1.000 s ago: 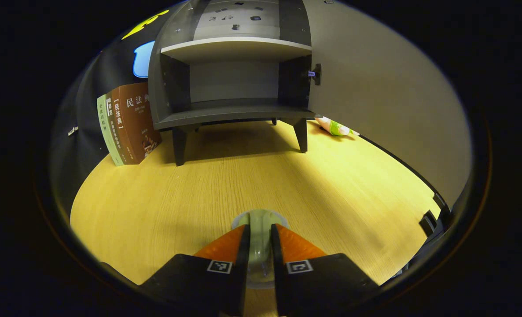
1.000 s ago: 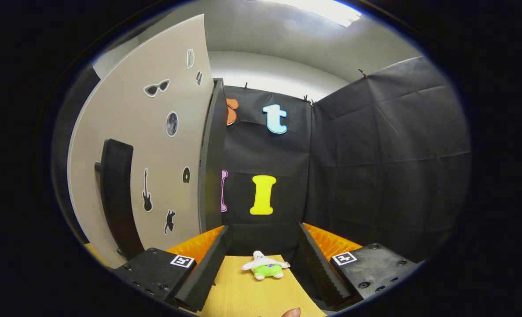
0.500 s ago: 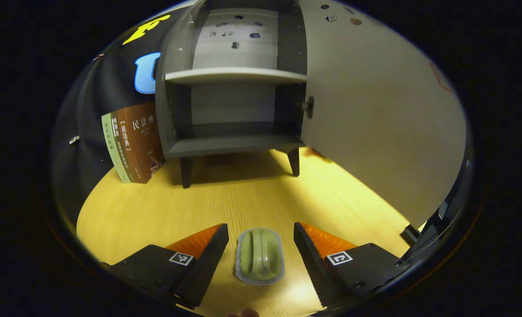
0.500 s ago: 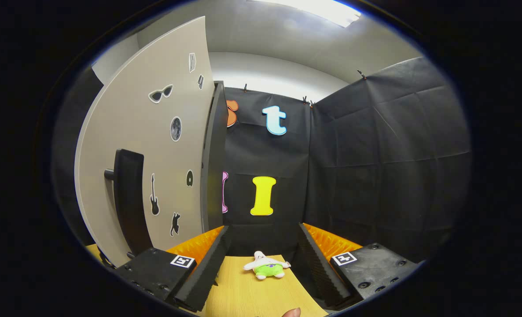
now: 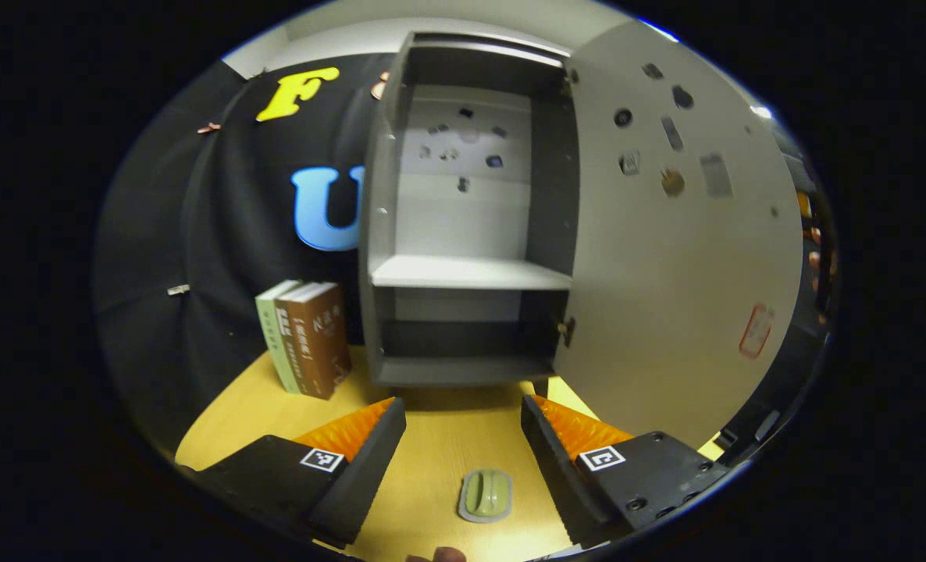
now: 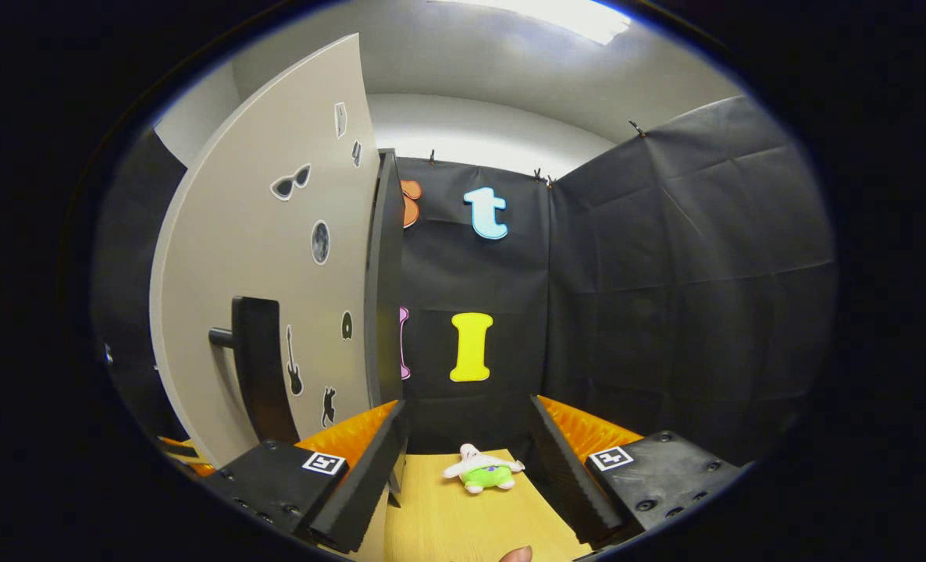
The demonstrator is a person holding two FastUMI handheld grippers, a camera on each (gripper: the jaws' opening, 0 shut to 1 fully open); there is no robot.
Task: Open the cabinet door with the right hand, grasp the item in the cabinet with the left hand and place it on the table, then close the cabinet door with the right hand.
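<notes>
My left gripper (image 5: 463, 425) hangs w/ jaws wide apart, holding nothing; the green item (image 5: 486, 495) lies flat on the table (image 5: 236, 414) just below, btwn my fingers (not touching). Ahead, the cabinet (image 5: 463, 234) stands w/ its door (image 5: 666, 265) swung wide. My right gripper (image 6: 467, 433) gapes too, door handle (image 6: 258, 375) to its left.

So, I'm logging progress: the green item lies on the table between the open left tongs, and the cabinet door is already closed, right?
Not quite. The green item does lie on the table between the open left tongs, but the cabinet door stands wide open, as the left gripper view shows.
</notes>
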